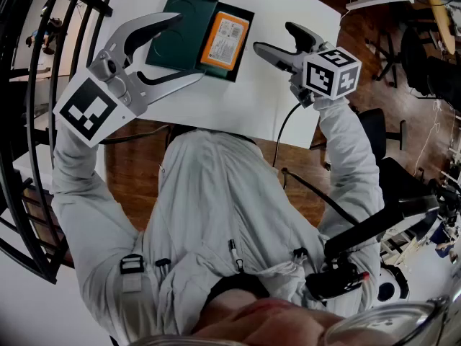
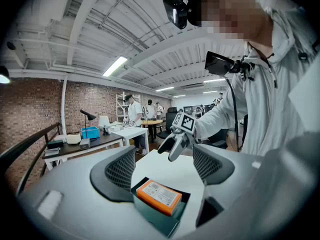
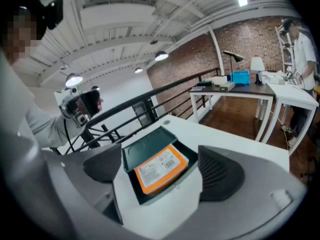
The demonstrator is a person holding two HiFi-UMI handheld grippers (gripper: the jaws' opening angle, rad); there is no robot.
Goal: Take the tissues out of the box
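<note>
Looked down on a white desk (image 1: 245, 99), bare save for one thing toward its far side. Found there a dark green box (image 1: 176, 31), lid thrown open flat to the left, tray to the right. Saw the orange tissue pack (image 1: 225, 40) lying label-up in that tray, filling most of it and not yet lifted out. Held both tools above the desk, touching nothing: left tool (image 1: 189, 47) with jaws wide apart and empty, over the box's near edge; right tool (image 1: 272, 37) likewise gaping and empty, just right of the tray. Judged the pack light and soft, a film-wrapped wad likely to give under a squeeze and a little slick. Reckoned the best hold across its narrow width, near the end closest to the tray's rim, and a gentle one, so as not to crush it. Thought the box itself light enough to slide, so worth steadying with the other tool.
</note>
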